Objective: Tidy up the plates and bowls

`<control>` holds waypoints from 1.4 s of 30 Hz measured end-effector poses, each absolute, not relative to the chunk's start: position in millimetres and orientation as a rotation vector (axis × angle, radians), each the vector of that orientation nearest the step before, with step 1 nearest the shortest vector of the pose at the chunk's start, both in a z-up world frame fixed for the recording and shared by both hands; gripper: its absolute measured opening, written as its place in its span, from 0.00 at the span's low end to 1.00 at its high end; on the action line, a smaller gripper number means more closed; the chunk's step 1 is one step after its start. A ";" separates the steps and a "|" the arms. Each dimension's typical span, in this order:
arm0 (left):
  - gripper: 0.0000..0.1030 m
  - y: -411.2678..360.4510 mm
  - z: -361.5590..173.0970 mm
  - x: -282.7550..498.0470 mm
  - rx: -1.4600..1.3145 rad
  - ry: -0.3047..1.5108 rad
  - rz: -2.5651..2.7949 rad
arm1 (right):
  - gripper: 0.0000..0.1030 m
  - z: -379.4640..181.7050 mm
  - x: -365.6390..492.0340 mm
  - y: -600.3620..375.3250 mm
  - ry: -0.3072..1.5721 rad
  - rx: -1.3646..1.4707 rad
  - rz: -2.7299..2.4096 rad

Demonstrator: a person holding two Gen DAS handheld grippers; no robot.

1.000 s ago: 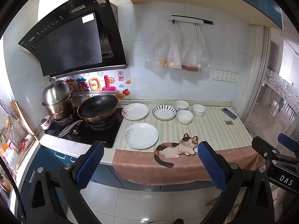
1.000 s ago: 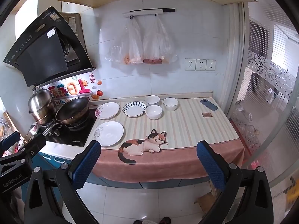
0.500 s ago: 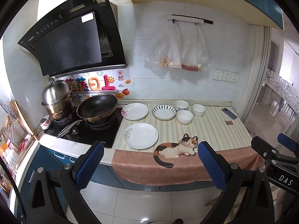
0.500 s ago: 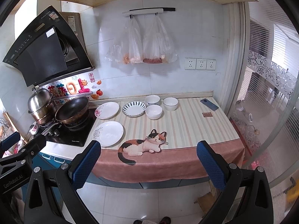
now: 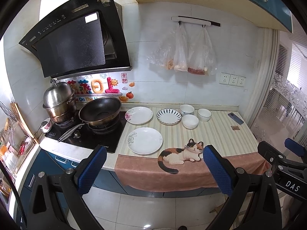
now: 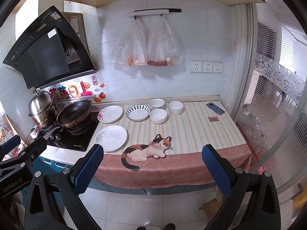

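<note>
On the striped counter lie three plates: a white one near the front (image 5: 144, 140) (image 6: 112, 138), a flowered one behind it (image 5: 139, 115) (image 6: 110, 114), and a blue-striped one (image 5: 168, 116) (image 6: 138, 112). Three white bowls (image 5: 190, 121) (image 6: 158, 116) cluster to their right. My left gripper (image 5: 154, 169) hangs open, well back from the counter over the floor, holding nothing. My right gripper (image 6: 152, 167) is likewise open and empty at the same distance. Each gripper's body shows at the edge of the other's view.
A wok (image 5: 100, 111) and a steel pot (image 5: 58, 102) sit on the hob at left under a black hood. A cat-print cloth (image 5: 179, 153) drapes the counter's front edge. A phone (image 5: 235, 118) lies at far right. Bags (image 5: 182, 51) hang on the wall.
Both views have drifted very slightly; the counter and dishes stand as before, and both grippers stay open.
</note>
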State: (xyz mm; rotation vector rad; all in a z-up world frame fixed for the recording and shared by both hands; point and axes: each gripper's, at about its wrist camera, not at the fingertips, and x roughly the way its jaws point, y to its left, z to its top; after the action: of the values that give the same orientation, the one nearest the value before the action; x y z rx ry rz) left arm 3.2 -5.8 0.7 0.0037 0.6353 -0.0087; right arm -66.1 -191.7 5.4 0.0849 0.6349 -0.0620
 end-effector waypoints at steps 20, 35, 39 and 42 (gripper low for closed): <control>1.00 0.0 2.5 10.8 -0.001 0.631 -0.005 | 1.00 2.5 -60.4 -189.1 0.629 0.092 -0.056; 1.00 1.4 2.3 10.8 -0.002 0.628 -0.002 | 1.00 1.2 -49.3 -187.2 0.632 0.101 -0.054; 1.00 6.3 4.5 18.6 0.001 0.626 0.001 | 1.00 1.2 -45.1 -186.4 0.633 0.103 -0.053; 1.00 7.0 4.6 19.2 0.001 0.627 0.000 | 1.00 1.0 -39.1 -184.4 0.636 0.108 -0.052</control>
State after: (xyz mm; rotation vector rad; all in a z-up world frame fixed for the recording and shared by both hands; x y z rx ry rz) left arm 19.2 7.0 4.6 0.0011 0.6269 0.0001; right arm -39.1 -184.4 1.0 0.1078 0.6363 -0.0521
